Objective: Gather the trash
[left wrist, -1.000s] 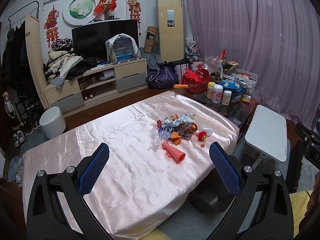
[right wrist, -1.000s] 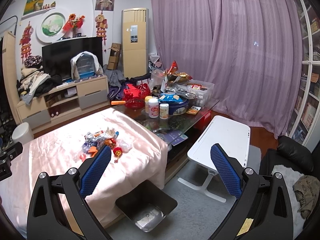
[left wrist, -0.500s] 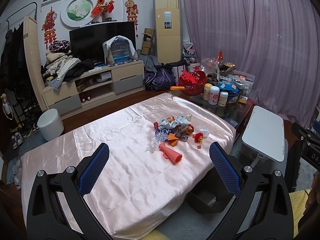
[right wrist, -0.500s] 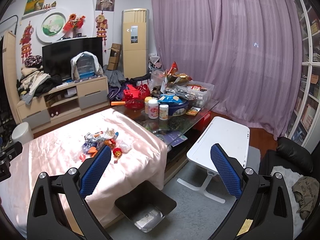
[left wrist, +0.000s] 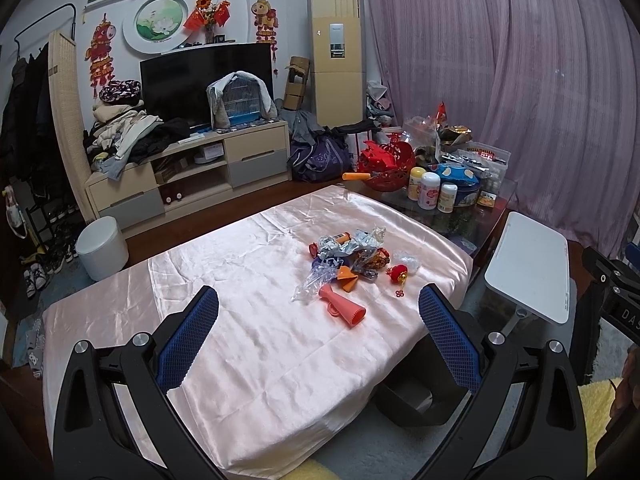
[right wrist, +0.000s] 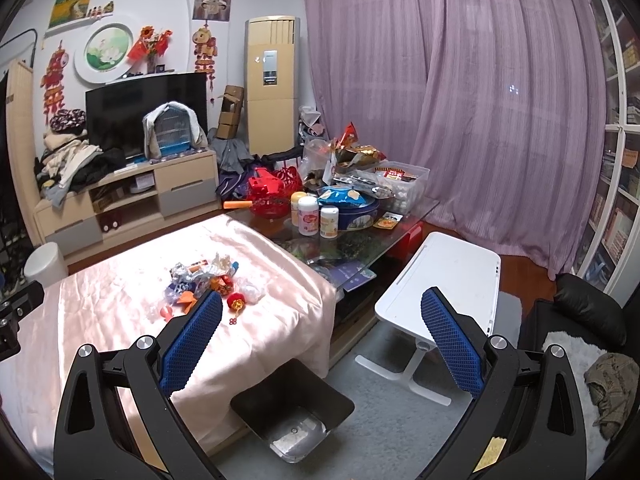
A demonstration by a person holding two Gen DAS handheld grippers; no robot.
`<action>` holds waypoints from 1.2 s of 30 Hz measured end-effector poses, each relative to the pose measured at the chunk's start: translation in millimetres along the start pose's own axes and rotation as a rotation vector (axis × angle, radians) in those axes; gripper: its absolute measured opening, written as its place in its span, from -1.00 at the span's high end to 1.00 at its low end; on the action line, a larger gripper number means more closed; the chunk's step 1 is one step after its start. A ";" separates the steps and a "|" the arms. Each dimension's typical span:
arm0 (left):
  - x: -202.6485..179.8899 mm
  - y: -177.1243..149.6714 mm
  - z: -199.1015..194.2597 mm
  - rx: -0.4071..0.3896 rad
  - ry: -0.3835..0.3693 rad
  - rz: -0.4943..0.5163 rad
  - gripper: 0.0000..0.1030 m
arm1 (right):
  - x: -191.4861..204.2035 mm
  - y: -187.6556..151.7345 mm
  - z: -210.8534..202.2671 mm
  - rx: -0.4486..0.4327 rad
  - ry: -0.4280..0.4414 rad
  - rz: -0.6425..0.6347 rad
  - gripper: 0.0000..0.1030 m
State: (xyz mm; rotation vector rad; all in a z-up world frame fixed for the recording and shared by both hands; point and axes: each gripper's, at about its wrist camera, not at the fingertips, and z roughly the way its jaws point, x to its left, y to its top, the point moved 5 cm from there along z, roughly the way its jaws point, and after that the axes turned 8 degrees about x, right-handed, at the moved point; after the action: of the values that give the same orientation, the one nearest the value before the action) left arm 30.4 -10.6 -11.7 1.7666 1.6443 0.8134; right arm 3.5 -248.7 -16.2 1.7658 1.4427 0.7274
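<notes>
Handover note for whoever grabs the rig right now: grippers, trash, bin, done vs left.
Left gripper: open, empty, held above the near part of the pink-clothed table.
Right gripper: open, empty, held over the table's right edge.
Trash pile: wrappers, an orange horn and a small red lantern ornament, all lying on the cloth.
Black bin: on the floor beside the table; only a plastic liner shows inside.
Done: nothing collected.
Left: every piece into the bin.

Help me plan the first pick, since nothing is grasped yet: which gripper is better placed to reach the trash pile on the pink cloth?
Left, probably. The left gripper faces the trash pile, the orange horn nearly centred between its open fingers. The right gripper points toward the floor bin, the pile off to its left.
</notes>
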 end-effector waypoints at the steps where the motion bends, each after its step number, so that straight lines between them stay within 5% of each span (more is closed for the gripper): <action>1: 0.2 -0.2 0.0 -0.001 -0.001 0.001 -0.84 | -0.1 0.0 0.0 0.000 0.001 0.000 -0.94; 13: 13.1 2.6 38.7 0.049 0.021 -0.021 -0.84 | -7.2 5.4 24.9 0.004 0.003 0.007 -0.94; 28: 16.7 -18.1 184.9 0.276 0.073 0.015 -0.84 | 8.4 -16.4 191.0 0.260 0.062 -0.007 -0.92; 36: -9.1 -30.9 252.1 0.399 -0.040 -0.017 -0.75 | 49.7 -22.5 270.6 0.362 0.217 -0.063 -0.46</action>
State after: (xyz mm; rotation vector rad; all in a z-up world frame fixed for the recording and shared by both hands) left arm 203.5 -20.6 -197.5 2.0131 1.8895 0.4587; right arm 217.3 -247.7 -190.7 1.9440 1.8633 0.6725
